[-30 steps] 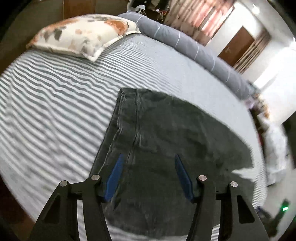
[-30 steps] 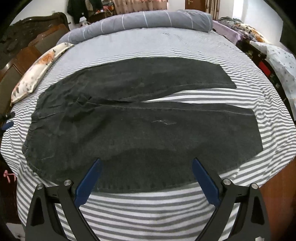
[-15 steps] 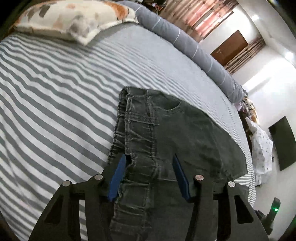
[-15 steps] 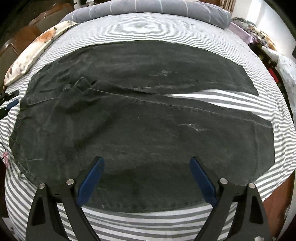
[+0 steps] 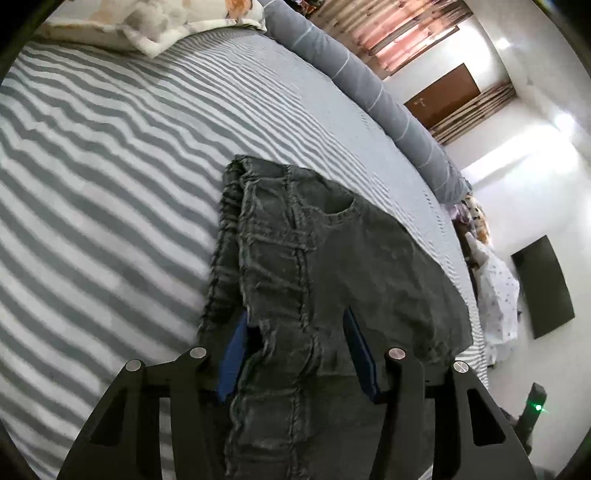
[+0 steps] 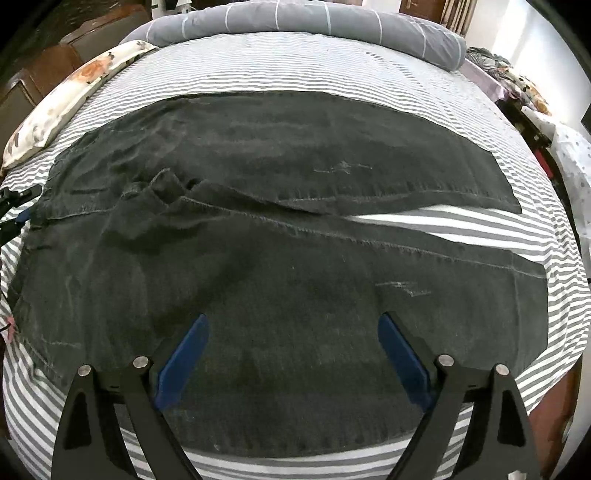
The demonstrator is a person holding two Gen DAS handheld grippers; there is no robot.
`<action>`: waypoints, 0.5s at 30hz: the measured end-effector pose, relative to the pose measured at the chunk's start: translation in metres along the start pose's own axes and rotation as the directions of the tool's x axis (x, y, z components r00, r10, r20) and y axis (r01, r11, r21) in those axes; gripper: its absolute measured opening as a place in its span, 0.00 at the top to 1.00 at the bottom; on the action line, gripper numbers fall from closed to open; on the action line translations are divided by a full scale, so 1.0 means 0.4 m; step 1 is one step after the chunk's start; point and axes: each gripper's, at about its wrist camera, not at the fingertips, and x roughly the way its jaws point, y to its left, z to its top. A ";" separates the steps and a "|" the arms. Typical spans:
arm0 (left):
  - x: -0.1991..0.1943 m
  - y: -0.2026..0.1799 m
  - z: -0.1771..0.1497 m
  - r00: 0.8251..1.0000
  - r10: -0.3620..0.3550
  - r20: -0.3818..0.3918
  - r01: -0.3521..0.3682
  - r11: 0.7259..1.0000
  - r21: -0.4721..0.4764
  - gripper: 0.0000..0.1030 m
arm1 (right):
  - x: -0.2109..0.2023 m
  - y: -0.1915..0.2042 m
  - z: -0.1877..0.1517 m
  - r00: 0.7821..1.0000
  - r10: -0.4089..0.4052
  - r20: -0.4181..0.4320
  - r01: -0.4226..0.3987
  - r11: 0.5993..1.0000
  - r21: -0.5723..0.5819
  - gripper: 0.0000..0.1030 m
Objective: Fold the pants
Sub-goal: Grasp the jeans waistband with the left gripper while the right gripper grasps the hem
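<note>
Your left gripper [image 5: 295,332] stands with its blue fingers [image 5: 232,350] spread apart at the bottom centre of the left wrist view, and the waistband end of the pants [image 5: 314,280] lies between them. The left pad sits partly tucked behind a fold of the denim, the right pad against the cloth on the other side; the fingers straddle the fabric without pinching it. From there the dark grey pants run up the middle of the frame, seams and a pocket edge showing. Around them lies the striped bedsheet [image 5: 110,166], filling the left half. A grey bolster [image 5: 369,85] curves along the upper right, and a floral pillow [image 5: 155,22] sits at the upper left edge.

Your right gripper [image 6: 291,339] is also wide open, low in the centre of the right wrist view, its blue fingers [image 6: 184,354] hovering over the near leg of the pants [image 6: 295,266] and closed on nothing. The pants lie flat across the whole middle of the frame, both legs stretching to the right with a narrow wedge of striped bedsheet [image 6: 424,221] showing between them. The crotch area bunches slightly at centre left. The left gripper [image 6: 18,210] is just visible at the far left edge by the waistband. The grey bolster [image 6: 295,18] lies along the top, the floral pillow [image 6: 66,99] at upper left.
</note>
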 end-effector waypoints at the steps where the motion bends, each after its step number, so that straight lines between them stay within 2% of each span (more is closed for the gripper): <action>1: 0.006 0.001 0.010 1.000 -0.003 -0.002 0.003 1.000 0.000 0.49 | 0.002 0.001 0.005 1.000 0.000 0.000 0.000 1.000 -0.001 0.12; 6: 0.053 0.010 0.063 1.000 -0.019 -0.021 0.019 1.000 -0.023 0.49 | 0.003 0.006 0.026 1.000 -0.007 0.022 0.008 1.000 -0.009 0.12; 11: 0.076 0.001 0.137 1.000 -0.004 0.012 0.004 1.000 -0.009 0.49 | 0.012 -0.005 0.053 0.999 -0.015 0.034 0.015 1.000 -0.002 0.12; 15: 0.124 0.006 0.189 1.000 0.017 -0.010 -0.017 1.000 -0.001 0.49 | 0.023 -0.013 0.061 0.999 -0.024 0.037 0.024 1.000 0.001 0.12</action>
